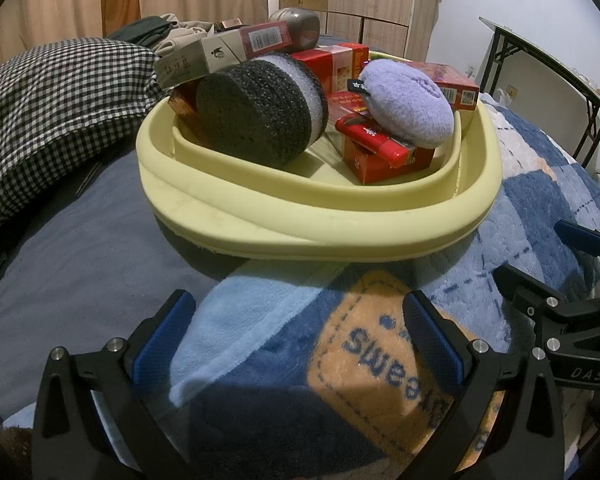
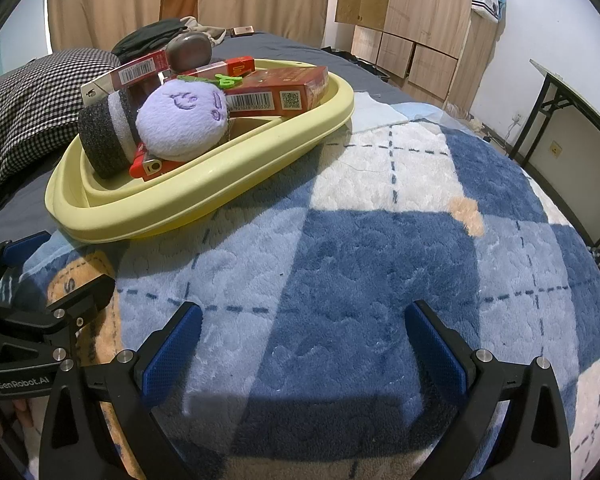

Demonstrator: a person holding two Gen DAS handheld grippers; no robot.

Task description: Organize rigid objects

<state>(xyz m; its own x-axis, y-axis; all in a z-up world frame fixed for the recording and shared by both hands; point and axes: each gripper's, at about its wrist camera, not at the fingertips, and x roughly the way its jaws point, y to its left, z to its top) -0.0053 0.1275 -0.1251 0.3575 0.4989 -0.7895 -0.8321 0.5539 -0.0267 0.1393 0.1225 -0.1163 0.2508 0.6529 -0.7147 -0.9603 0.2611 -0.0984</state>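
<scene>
Nearest my lenses, blue-padded fingers frame a fleecy blue, white and orange checked blanket (image 2: pixel 340 240); my left gripper (image 1: pixel 300 340) and my right gripper (image 2: pixel 304 344) are both released, jaws spread wide, nothing between them, each hovering just above the blanket. Beyond them I see one pale yellow oval plastic tray (image 1: pixel 320 232) resting partly on the blanket and partly on one grey bedsheet (image 1: pixel 80 240). Piled in the tray I count one dark grey and white cylindrical sponge (image 1: pixel 260 112), one lilac round plush toy (image 1: pixel 408 100) with a stitched face, one red lighter (image 1: pixel 376 140) under the plush, one dark rounded metallic container (image 1: pixel 296 28) at the back, and at least four red cardboard boxes (image 2: pixel 284 92); some are hidden, so I cannot give an exact total. One black-and-white gingham cloth (image 1: pixel 48 100) lies just left of the tray
</scene>
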